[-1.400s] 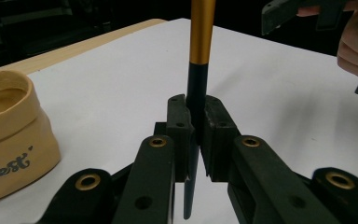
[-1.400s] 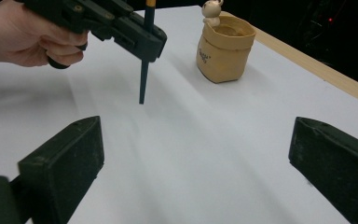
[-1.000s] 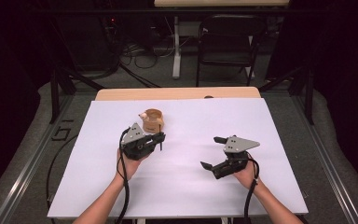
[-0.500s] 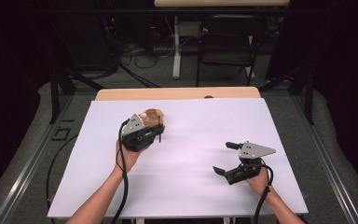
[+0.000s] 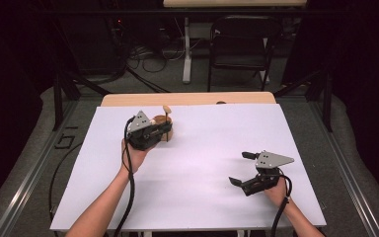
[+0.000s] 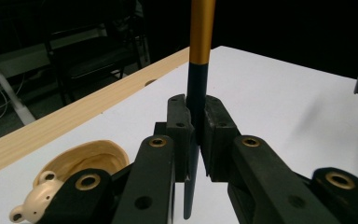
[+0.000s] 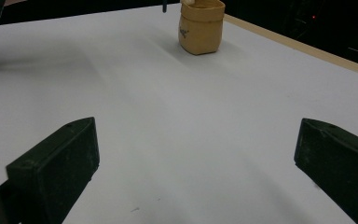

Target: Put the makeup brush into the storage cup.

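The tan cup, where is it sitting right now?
In the high view the tan cup stands on the white table cover, left of centre near the far edge, right beside the left tool.

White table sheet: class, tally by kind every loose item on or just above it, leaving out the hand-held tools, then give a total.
Tan holder cup: 1
Dark blue and gold stick, clamped in the left tool: 1
Cream bear-shaped piece: 1
Total: 3

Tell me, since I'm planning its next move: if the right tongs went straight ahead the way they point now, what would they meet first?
Probably nothing nearby: the open right tongs face bare white table. Farther on stands the tan cup, likely first in line, though depth is hard to judge.
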Motion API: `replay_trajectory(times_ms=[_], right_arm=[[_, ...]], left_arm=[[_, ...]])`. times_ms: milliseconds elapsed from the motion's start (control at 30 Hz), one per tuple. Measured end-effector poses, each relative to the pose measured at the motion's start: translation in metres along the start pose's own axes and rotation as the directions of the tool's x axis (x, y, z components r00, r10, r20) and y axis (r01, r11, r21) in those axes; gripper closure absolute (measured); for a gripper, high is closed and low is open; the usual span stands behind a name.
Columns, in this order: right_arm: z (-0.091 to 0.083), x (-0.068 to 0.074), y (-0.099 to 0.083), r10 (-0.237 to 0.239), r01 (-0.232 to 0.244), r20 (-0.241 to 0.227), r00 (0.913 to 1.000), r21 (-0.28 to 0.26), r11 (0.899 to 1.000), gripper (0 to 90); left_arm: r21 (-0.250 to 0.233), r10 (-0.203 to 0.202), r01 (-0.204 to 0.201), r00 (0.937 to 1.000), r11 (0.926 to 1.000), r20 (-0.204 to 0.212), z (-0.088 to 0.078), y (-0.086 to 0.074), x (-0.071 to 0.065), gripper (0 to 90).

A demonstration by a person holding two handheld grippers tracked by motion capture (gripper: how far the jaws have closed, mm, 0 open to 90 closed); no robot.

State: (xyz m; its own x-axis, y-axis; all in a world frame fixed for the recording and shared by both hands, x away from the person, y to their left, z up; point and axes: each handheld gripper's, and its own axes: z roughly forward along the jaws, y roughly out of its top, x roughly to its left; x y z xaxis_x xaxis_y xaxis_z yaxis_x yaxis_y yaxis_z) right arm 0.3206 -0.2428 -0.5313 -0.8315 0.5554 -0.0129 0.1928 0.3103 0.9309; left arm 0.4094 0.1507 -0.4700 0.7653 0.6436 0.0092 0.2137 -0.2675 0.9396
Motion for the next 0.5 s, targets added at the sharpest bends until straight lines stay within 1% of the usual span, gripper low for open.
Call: replay_trajectory(times_ms=[33, 100, 267, 333, 500], right_arm=[[0.0, 0.0, 0.0, 0.001, -0.001, 0.003, 1.0, 0.003, 1.0, 0.0], [0.0, -0.001, 0.0, 0.001, -0.001, -0.006, 1.0, 0.002, 1.0, 0.0], [0.001, -0.001, 0.0, -0.007, 0.007, -0.011, 0.9999, -0.001, 1.0, 0.0], [0.001, -0.001, 0.0, -0.007, 0.007, -0.011, 0.9999, -0.002, 1.0, 0.0], [0.0, -0.001, 0.0, -0.01, 0.01, -0.004, 0.9999, -0.018, 1.0, 0.0]], left_arm=[[0.001, 0.0, 0.0, 1.0, 1.0, -0.003, 0.001, 0.001, 0.001, 82.9], [-0.002, 0.002, -0.002, 0.9999, 1.0, -0.011, 0.001, 0.002, 0.004, 82.9], [-0.003, 0.0, 0.0, 0.9998, 1.0, -0.02, 0.003, 0.006, 0.007, 82.9], [-0.003, 0.008, -0.008, 0.9997, 1.0, -0.024, 0.003, 0.008, 0.009, 82.9], [-0.012, 0.006, -0.006, 0.9993, 0.9999, -0.038, 0.005, 0.011, 0.012, 82.8]])
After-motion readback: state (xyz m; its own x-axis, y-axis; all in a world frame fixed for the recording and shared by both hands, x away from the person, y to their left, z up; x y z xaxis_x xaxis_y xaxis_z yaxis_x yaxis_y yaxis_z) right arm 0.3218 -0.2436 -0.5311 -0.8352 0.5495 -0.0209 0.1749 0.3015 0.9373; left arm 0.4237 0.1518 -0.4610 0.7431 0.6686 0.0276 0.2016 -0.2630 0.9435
